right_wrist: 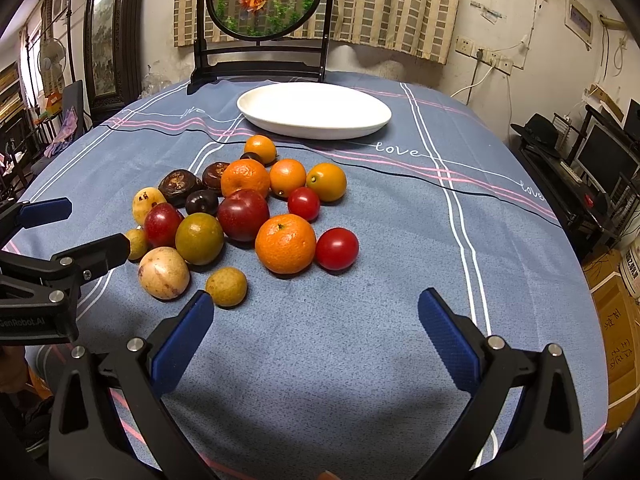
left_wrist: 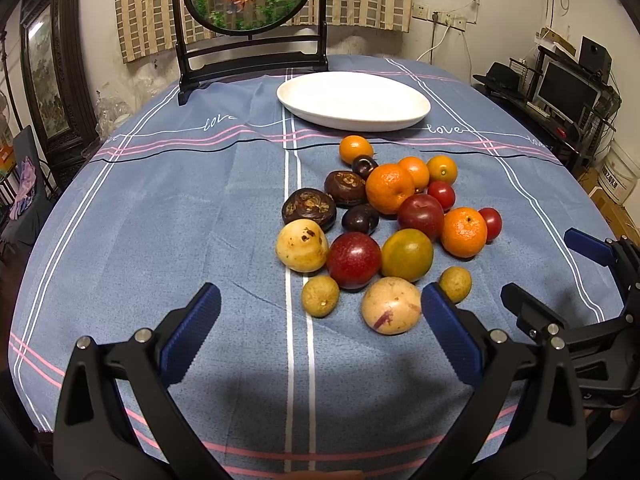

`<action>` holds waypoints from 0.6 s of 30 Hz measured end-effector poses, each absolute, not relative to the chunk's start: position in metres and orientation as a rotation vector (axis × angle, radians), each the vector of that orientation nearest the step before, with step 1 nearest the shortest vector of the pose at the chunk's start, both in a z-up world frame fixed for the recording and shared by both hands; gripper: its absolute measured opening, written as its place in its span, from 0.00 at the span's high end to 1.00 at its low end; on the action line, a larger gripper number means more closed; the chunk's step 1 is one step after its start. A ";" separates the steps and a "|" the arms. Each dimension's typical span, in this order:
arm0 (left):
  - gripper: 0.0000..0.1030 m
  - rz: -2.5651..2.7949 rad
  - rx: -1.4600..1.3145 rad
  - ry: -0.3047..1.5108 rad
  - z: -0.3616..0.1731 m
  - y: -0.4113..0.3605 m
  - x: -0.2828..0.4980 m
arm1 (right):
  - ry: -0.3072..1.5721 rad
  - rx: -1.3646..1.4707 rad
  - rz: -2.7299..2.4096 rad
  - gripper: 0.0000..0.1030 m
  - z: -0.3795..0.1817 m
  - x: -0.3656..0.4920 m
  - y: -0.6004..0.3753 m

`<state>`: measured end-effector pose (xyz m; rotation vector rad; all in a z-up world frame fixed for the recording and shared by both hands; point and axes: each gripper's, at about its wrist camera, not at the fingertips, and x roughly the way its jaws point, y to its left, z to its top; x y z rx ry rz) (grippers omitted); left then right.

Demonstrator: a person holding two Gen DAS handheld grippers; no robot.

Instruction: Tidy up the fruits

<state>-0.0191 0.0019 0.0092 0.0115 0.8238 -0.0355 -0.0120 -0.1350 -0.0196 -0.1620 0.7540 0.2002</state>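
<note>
A pile of several fruits (left_wrist: 384, 220) lies on the blue striped tablecloth (left_wrist: 160, 220): oranges, red plums, cherry tomatoes, dark mangosteens, yellow passion fruits and small longans. The pile also shows in the right wrist view (right_wrist: 240, 216). A white oval plate (left_wrist: 354, 100) stands empty behind it, also in the right wrist view (right_wrist: 314, 110). My left gripper (left_wrist: 320, 308) is open and empty, just in front of the pile, near a pale yellow fruit (left_wrist: 390, 306). My right gripper (right_wrist: 316, 312) is open and empty, right of the pile, near a longan (right_wrist: 226, 286).
A round goldfish screen on a black stand (left_wrist: 248, 20) stands at the table's far edge. A desk with monitors (left_wrist: 568, 88) is at the right. A dark cabinet (left_wrist: 52, 80) stands at the left. Cardboard boxes (right_wrist: 616, 320) sit beside the table's right edge.
</note>
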 end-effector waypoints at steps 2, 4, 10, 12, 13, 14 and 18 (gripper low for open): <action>0.02 -0.035 0.011 0.826 0.009 0.002 -0.019 | 0.754 -0.162 0.200 0.01 -0.020 -0.012 -0.135; 0.02 -0.036 0.011 0.827 0.009 0.002 -0.019 | 0.754 -0.162 0.201 0.01 -0.020 -0.012 -0.135; 0.02 -0.039 0.012 0.826 0.008 0.002 -0.019 | 0.755 -0.163 0.200 0.01 -0.020 -0.012 -0.135; 0.02 -0.040 0.012 0.829 0.007 0.002 -0.019 | 0.755 -0.164 0.200 0.01 -0.020 -0.012 -0.135; 0.02 -0.042 0.011 0.830 0.006 0.002 -0.019 | 0.756 -0.165 0.199 0.01 -0.020 -0.012 -0.135; 0.02 -0.048 0.013 0.833 0.005 0.002 -0.019 | 0.758 -0.165 0.197 0.01 -0.021 -0.012 -0.136; 0.02 -0.071 0.048 0.855 -0.002 0.005 -0.021 | 0.770 -0.167 0.192 0.01 -0.026 -0.013 -0.142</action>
